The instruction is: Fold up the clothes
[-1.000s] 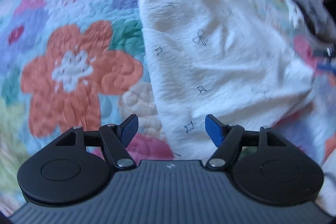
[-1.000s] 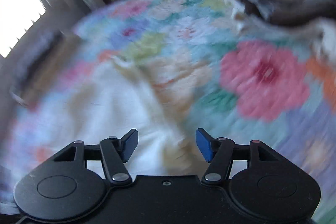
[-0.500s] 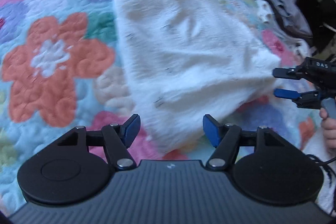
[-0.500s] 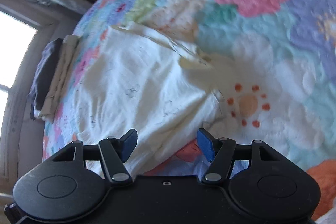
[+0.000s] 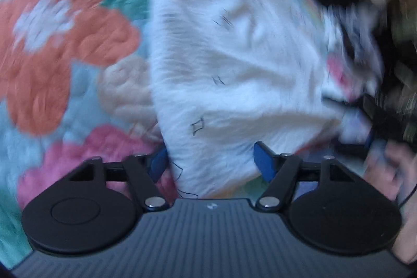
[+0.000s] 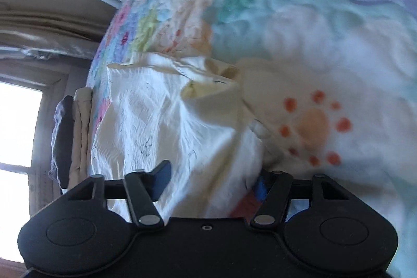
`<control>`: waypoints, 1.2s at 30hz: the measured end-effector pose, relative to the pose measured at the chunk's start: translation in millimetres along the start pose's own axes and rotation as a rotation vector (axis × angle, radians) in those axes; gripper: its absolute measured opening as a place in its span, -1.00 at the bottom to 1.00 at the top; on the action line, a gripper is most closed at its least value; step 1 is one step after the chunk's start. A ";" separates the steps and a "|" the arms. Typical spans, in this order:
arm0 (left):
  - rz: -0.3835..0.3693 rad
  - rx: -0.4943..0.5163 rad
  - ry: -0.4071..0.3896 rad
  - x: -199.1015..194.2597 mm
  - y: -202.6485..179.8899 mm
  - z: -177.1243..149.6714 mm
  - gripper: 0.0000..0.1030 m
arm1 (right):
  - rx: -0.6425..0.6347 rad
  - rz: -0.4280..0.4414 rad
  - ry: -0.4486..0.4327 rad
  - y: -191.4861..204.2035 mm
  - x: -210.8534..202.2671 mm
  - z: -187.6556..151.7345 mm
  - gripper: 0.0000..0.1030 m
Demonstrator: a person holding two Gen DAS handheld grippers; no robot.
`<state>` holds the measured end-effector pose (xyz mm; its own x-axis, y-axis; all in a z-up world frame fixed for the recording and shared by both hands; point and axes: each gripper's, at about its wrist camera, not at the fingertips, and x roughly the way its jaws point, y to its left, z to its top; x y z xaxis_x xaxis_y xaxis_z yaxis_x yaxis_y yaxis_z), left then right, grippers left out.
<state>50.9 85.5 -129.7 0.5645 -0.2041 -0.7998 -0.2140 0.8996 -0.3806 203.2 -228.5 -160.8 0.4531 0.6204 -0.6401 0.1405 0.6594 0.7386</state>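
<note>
Both grippers, left (image 5: 211, 163) and right (image 6: 211, 180), gape astride the white garment's (image 5: 234, 64) near edge.

In the left wrist view the garment (image 5: 234, 64) lies on the quilt (image 5: 52, 48), filling the centre and upper right of the frame, its near corner between the fingers of the left gripper (image 5: 211, 163) at bottom centre. In the right wrist view the garment (image 6: 161, 127) lies left of centre, its near edge between the right gripper's (image 6: 212, 180) spread fingers; a stack of folded cloth (image 6: 75, 137) sits at the far left edge.
</note>
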 end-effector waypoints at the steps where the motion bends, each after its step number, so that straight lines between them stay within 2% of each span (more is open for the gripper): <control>1: 0.039 0.073 0.003 -1.1 -11.2 1.1 -0.67 | -0.028 0.013 -0.009 4.7 -3.5 0.7 -0.88; 2: 0.031 0.105 -0.007 -5.0 -18.6 1.0 -0.82 | -0.057 0.025 -0.018 9.4 -7.0 1.3 -0.88; 4: 0.012 0.150 -0.026 -13.3 -30.2 1.0 -0.89 | -0.131 0.050 -0.046 22.0 -19.2 0.0 -0.89; 8: -0.061 0.095 -0.037 -40.0 -21.8 -2.0 -0.93 | -0.297 0.084 -0.107 52.9 -63.0 -16.5 -0.90; 13: -0.183 0.016 0.063 -80.7 -4.8 -20.2 -0.93 | -0.283 0.098 -0.035 53.0 -107.7 -35.0 -0.90; 16: -0.226 -0.014 0.076 -100.4 -0.8 -26.6 -0.93 | -0.311 0.074 -0.012 54.9 -126.4 -46.4 -0.89; 18: -0.227 0.006 0.066 -104.4 -2.5 -24.4 -0.93 | -0.345 0.058 -0.015 58.7 -130.1 -48.9 -0.89; 20: -0.209 0.021 0.047 -103.2 -2.5 -15.6 -0.93 | -0.362 0.061 -0.015 65.5 -122.9 -42.1 -0.89; 24: -0.194 -0.016 0.006 -100.4 7.3 10.9 -0.93 | -0.369 0.069 -0.013 89.3 -102.5 -19.5 -0.89; 26: -0.202 -0.078 0.002 -95.4 16.0 27.1 -0.93 | -0.360 0.052 -0.003 103.5 -87.0 -6.7 -0.89; 31: -0.221 -0.308 0.017 -70.5 49.0 67.5 -0.93 | -0.280 -0.025 0.040 128.6 -37.9 27.3 -0.87; 34: -0.267 -0.368 -0.026 -61.8 62.6 87.9 -0.93 | -0.305 -0.094 0.022 142.1 -16.7 36.9 -0.84; 36: -0.255 -0.382 -0.045 -57.5 68.2 96.9 -0.93 | -0.349 -0.101 0.031 150.0 -6.7 40.0 -0.81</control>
<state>81.1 196.0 -64.6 0.6697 -0.3758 -0.6405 -0.3373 0.6144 -0.7132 256.5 -150.7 -37.3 0.4248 0.5536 -0.7163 -0.1284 0.8201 0.5576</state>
